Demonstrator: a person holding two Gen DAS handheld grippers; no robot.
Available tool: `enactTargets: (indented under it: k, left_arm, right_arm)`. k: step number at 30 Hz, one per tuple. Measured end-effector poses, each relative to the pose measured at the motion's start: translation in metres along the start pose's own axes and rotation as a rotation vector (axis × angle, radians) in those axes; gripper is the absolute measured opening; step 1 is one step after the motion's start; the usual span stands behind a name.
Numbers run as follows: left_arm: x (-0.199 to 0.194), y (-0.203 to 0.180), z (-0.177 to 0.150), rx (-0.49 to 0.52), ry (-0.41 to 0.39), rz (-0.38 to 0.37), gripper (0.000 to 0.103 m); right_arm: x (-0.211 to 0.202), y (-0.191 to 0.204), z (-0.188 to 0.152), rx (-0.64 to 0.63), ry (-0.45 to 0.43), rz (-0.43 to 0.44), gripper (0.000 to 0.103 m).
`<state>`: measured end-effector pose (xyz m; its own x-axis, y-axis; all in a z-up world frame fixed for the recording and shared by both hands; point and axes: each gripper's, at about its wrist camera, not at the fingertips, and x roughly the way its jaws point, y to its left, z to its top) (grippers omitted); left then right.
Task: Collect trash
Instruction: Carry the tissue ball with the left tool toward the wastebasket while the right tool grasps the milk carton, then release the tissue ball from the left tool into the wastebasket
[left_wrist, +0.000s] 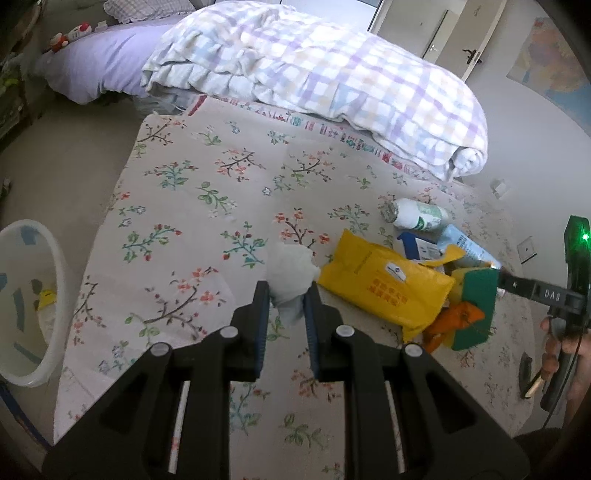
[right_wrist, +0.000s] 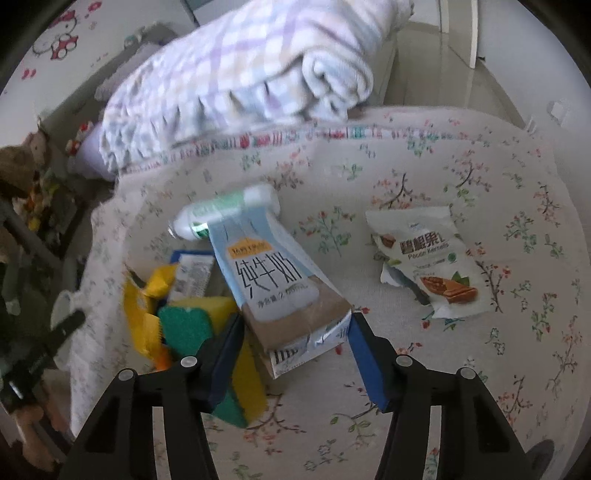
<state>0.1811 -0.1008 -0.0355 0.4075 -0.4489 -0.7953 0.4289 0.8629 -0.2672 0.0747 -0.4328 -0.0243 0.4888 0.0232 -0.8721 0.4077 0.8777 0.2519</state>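
A crumpled white tissue (left_wrist: 291, 273) is pinched between the fingers of my left gripper (left_wrist: 286, 291), which is shut on it just above the floral bedspread (left_wrist: 207, 192). My right gripper (right_wrist: 295, 321) is shut on the lower end of a pale blue milk carton (right_wrist: 273, 273), which slants up and away from it. Beside the carton lie a green and yellow sponge (right_wrist: 184, 325), a yellow pouch (left_wrist: 384, 284), a white bottle (right_wrist: 229, 210) and an orange scrap (left_wrist: 454, 321). To the right a torn pecan snack wrapper (right_wrist: 424, 258) lies flat.
A white plastic bin (left_wrist: 55, 266) stands on the floor left of the bed, with scraps inside. A rolled checked blanket (left_wrist: 332, 74) fills the far part of the bed. The bedspread ends at an edge on the left. A person's hand (left_wrist: 554, 343) holds the right gripper.
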Motion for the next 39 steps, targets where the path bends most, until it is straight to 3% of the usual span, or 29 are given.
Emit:
enactTargets:
  k: [14,24,39]
  left_arm:
    - [-0.050,0.018,-0.017,-0.005,-0.059,-0.035,0.020]
    - [-0.076,0.050,-0.033,-0.050,-0.087,0.005,0.020]
    - [-0.107,0.147,-0.053,-0.177,-0.114,0.140,0.020]
  right_arm:
    - [-0.063,0.018,-0.009,0.030,-0.155,0.076,0.059]
    - [-0.069,0.085,-0.031,-0.093,-0.150,0.149,0.059]
    - [-0.017,0.183,-0.054,-0.255,-0.056,0.186,0.059]
